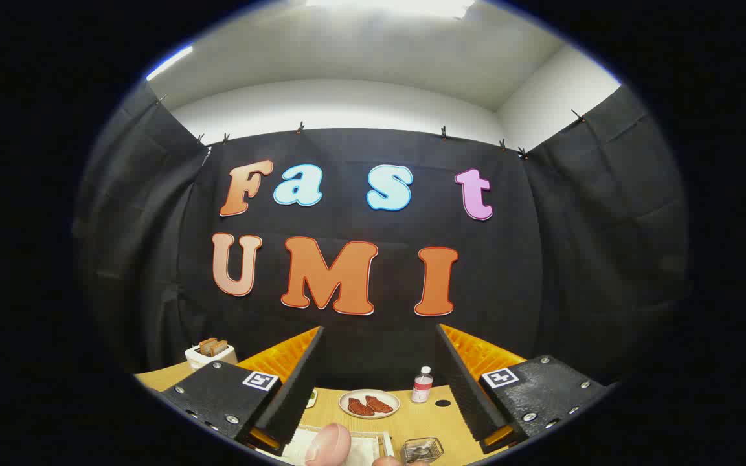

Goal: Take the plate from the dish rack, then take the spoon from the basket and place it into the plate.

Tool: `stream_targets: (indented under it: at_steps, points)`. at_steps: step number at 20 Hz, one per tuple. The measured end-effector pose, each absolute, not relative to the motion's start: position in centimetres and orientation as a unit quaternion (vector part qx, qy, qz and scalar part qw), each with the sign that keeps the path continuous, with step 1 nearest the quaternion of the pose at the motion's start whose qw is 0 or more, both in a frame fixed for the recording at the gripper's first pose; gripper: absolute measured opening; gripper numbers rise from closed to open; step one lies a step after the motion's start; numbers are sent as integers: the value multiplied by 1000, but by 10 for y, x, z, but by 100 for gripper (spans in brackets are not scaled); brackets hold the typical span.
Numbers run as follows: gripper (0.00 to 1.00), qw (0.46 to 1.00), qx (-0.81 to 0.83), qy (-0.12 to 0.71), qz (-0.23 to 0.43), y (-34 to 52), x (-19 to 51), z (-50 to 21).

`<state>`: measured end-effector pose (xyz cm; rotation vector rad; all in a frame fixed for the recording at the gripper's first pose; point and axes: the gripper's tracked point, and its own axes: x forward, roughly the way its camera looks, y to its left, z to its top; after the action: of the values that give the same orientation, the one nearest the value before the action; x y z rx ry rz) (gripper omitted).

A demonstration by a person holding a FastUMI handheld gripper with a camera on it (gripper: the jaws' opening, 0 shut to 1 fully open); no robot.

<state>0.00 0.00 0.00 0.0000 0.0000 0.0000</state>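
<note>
The dish rack [347,446] shows just as a pale frame low between the fingers, and the pink rounded plate [329,443] standing in it is cut off below; the clear basket [423,448] beside it is too small to make out a spoon. The gripper [379,375] is spread wide, holding and touching nothing. Beyond it on the table [412,421] sit a dish [369,404] of food and a bottle [422,384].

Light wood-grain worktop [412,421], matt, beyond the claw [379,382]. Round white glazed plate [369,403], glossy, ahead between the fingers. Small clear plastic bottle [422,385], smooth, beside it. Claw finger [295,382] faces are ribbed.
</note>
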Motion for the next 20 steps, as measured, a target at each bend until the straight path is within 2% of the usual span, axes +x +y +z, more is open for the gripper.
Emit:
stream_targets:
  at_steps: [11,20]
  points:
    - [98,1000,7,16,7,5,6,-2]
    - [98,994,26,104,28,-17,25,-48]
